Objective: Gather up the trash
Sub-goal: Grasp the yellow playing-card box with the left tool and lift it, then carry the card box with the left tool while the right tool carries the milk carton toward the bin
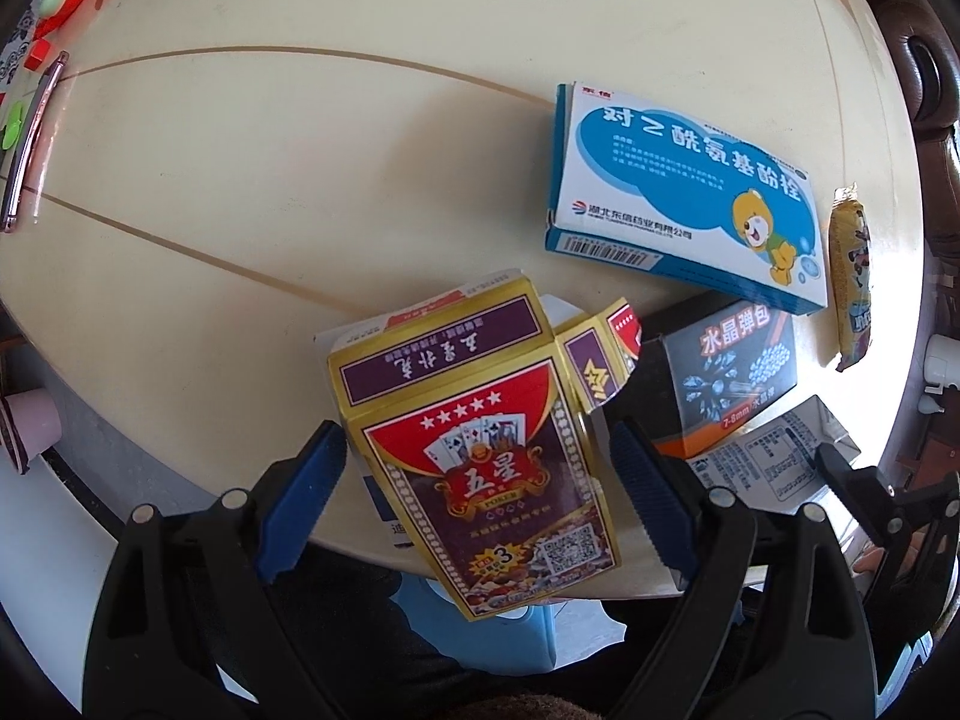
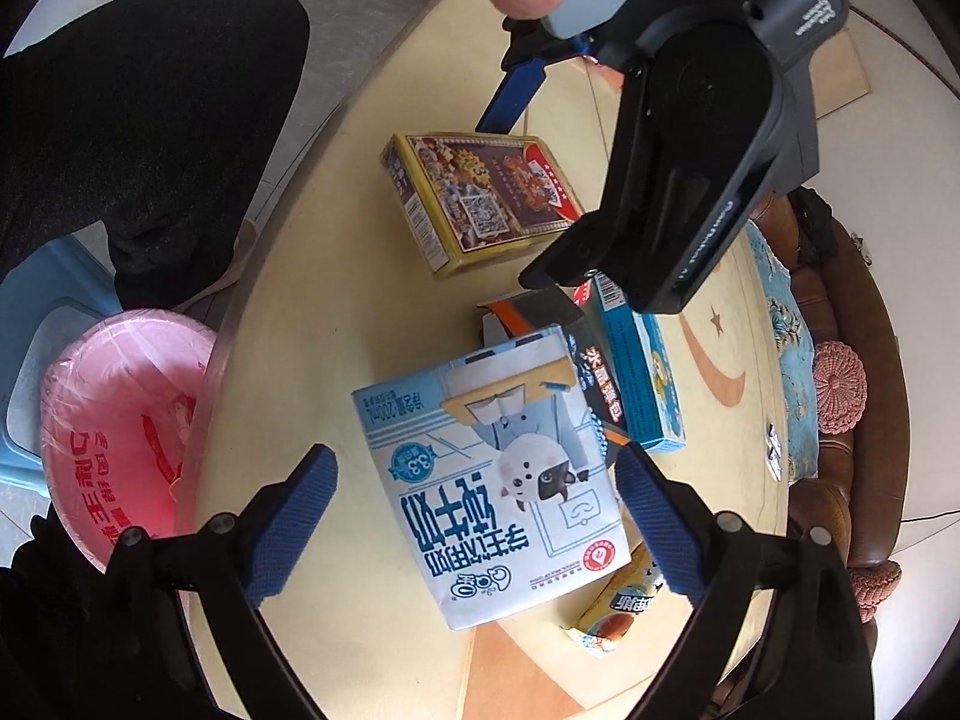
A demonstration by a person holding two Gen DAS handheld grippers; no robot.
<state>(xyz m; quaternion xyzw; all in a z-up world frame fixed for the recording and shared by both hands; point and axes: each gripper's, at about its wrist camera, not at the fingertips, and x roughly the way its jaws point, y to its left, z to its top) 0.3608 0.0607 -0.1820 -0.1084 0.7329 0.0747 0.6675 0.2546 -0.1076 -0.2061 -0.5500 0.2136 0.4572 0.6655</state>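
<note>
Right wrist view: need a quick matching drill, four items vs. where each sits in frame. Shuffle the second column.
Items:
1. milk carton
2. playing card box
3. pink-lined bin
4. snack wrapper

Places:
A. off the table edge, far left
B. between the right gripper's open fingers
C. under the left gripper, upper middle
D. lower right of the carton, partly hidden by it

Pairs: 1-B, 2-C, 3-A, 4-D

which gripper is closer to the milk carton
Right. The right gripper has its open fingers either side of the milk carton; the left gripper is further along the table, straddling the playing card box.
</note>
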